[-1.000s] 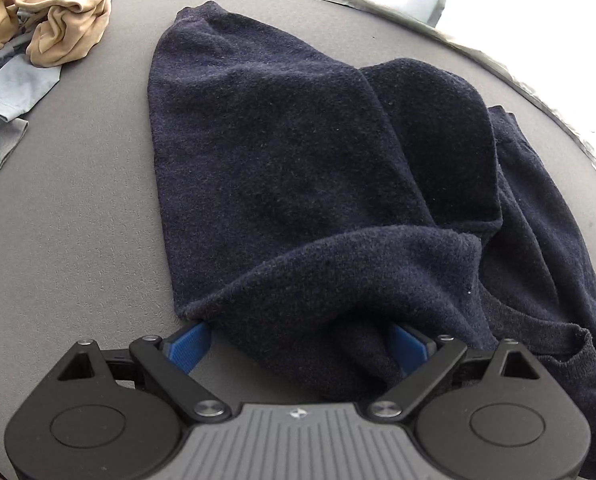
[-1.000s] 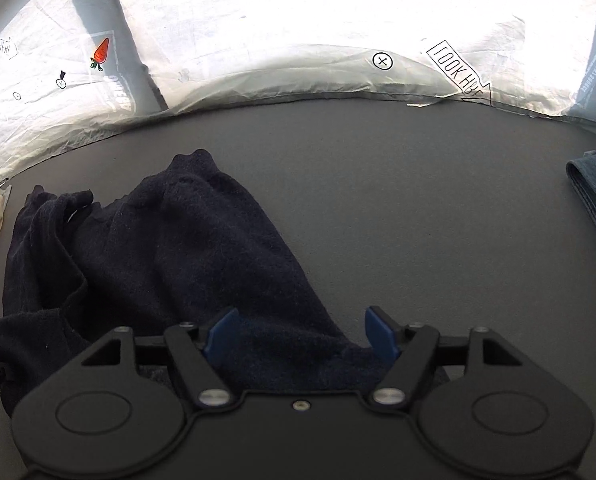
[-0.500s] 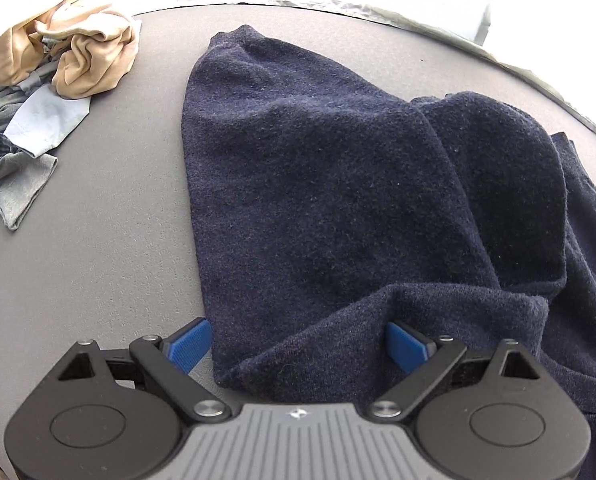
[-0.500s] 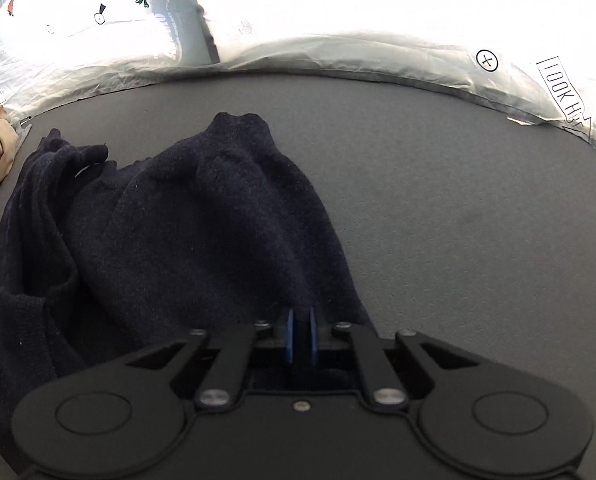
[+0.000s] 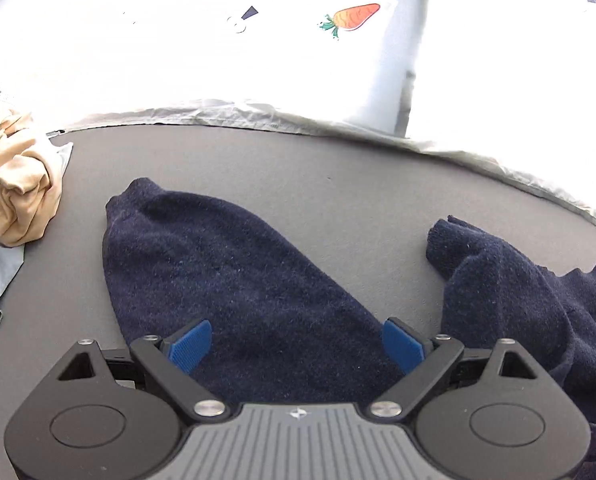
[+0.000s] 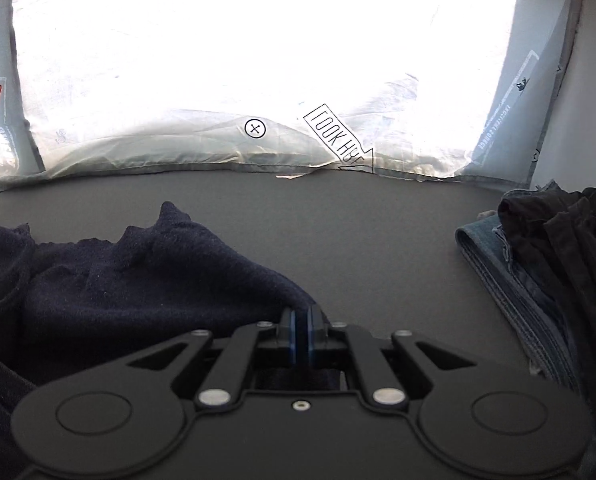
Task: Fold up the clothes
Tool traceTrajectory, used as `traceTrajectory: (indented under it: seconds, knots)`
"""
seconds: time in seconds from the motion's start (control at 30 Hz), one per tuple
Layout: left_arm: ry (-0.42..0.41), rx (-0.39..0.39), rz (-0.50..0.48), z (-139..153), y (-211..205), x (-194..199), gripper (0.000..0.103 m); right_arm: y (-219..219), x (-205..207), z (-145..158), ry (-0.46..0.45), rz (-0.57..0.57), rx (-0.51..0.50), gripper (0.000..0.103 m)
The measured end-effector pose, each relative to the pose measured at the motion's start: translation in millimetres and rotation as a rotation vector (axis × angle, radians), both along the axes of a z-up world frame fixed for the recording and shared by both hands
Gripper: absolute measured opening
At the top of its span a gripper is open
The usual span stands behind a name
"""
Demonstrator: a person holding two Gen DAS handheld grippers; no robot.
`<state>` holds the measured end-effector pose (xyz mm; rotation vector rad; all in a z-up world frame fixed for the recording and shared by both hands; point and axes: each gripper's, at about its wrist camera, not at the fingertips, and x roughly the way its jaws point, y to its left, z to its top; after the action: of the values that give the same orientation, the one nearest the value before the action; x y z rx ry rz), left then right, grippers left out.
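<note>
Navy knit sweater (image 5: 234, 276), rumpled, sleeve outstretched

A: How is the light?
B: Strong daylight pours through the white sheeting (image 6: 258, 60) beyond the fingers, blown out to pure glare.
A: And nearer?
B: The grey surface (image 5: 298, 168) is evenly lit with soft shadows. The navy sweater (image 5: 226, 272) stays sharp; fisheye bending curves and darkens every corner.

Right tool (image 6: 301, 330) pinched on navy sweater (image 6: 138, 280) edge, grey table (image 6: 357, 232), folded jeans (image 6: 509, 280) right
</note>
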<state>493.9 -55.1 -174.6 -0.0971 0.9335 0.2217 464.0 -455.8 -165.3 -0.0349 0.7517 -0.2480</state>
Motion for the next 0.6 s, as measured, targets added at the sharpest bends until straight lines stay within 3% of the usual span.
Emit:
traceTrajectory:
  seconds: [0.1,0.17,0.2,0.3,0.37,0.43,0.5,0.6]
  knots:
    - [-0.027,-0.029,-0.051,11,-10,-6,0.092,-39,-10,8,0.030,-0.147,-0.104,0.006]
    - [-0.024,-0.051,-0.073,13,-14,-14,0.092,-61,-24,11,0.065,-0.198,-0.099,0.010]
    - [-0.019,-0.060,-0.081,13,-15,-20,0.092,-65,-33,13,0.065,-0.205,-0.091,0.010]
    - [0.019,-0.070,-0.081,5,-15,-44,0.092,-62,-64,20,0.030,-0.131,-0.066,0.028]
    - [0.045,-0.066,-0.078,1,-16,-63,0.092,-52,-81,24,0.003,-0.082,-0.009,0.035]
    - [0.075,-0.072,-0.070,-4,-14,-80,0.093,-43,-94,25,-0.016,-0.035,0.129,0.036]
    - [0.099,-0.091,-0.052,-6,-9,-98,0.093,-37,-101,20,-0.025,0.002,0.235,0.044]
    - [0.115,-0.114,-0.024,-5,1,-123,0.093,-25,-103,6,0.003,0.041,0.268,0.053]
